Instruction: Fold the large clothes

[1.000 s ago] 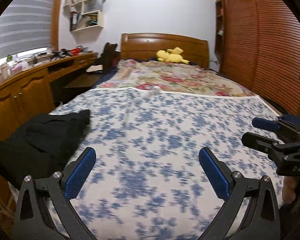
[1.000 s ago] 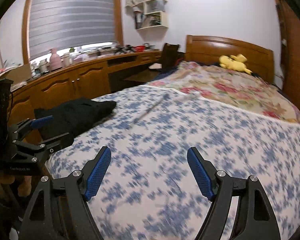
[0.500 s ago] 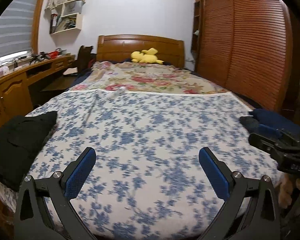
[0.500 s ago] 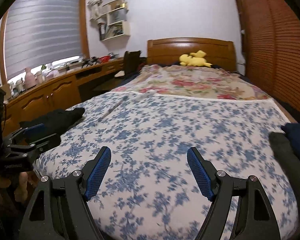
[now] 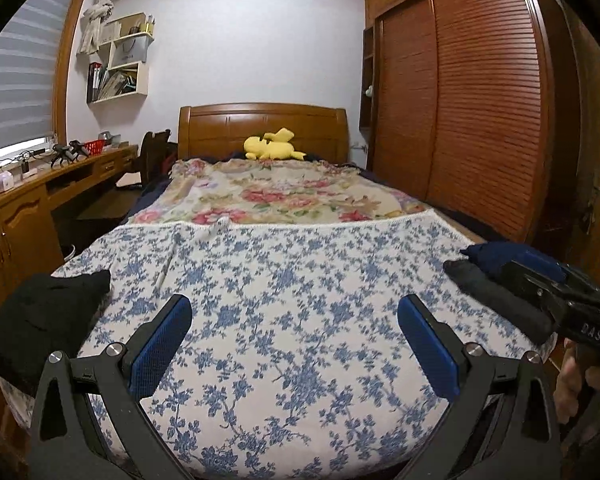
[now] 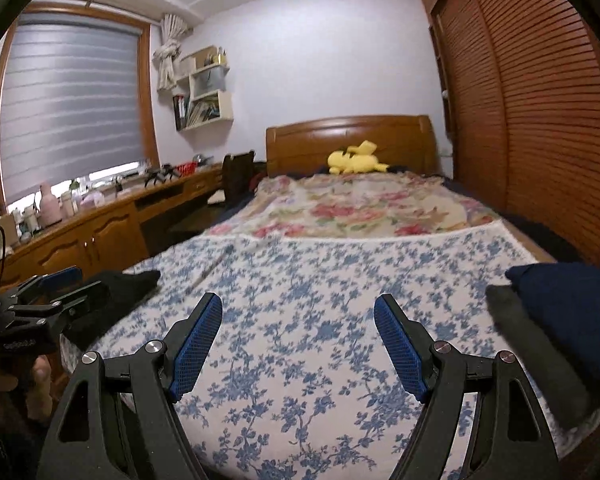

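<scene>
A black garment [image 5: 36, 316] lies bunched on the bed's left edge; it also shows in the right wrist view [image 6: 116, 292]. A dark grey garment [image 5: 496, 300] and a navy one [image 5: 500, 254] lie on the right edge, also seen from the right wrist as grey [image 6: 540, 356] and navy [image 6: 572, 312]. My left gripper [image 5: 296, 344] is open and empty above the foot of the bed. My right gripper [image 6: 298, 344] is open and empty there too. Each gripper shows in the other's view, the right one [image 5: 540, 280] at the right, the left one [image 6: 56, 288] at the left.
The bed carries a blue-flowered cover [image 5: 300, 280] and a flowered blanket [image 5: 276, 192] behind it. A yellow plush toy [image 5: 272, 148] lies by the headboard. A wooden desk [image 5: 28, 208] runs along the left; a slatted wardrobe [image 5: 480, 120] stands at the right.
Both views have swung to the right, from the black garment at the left edge toward the bed's middle. The grey and navy garments have come into view at the right.
</scene>
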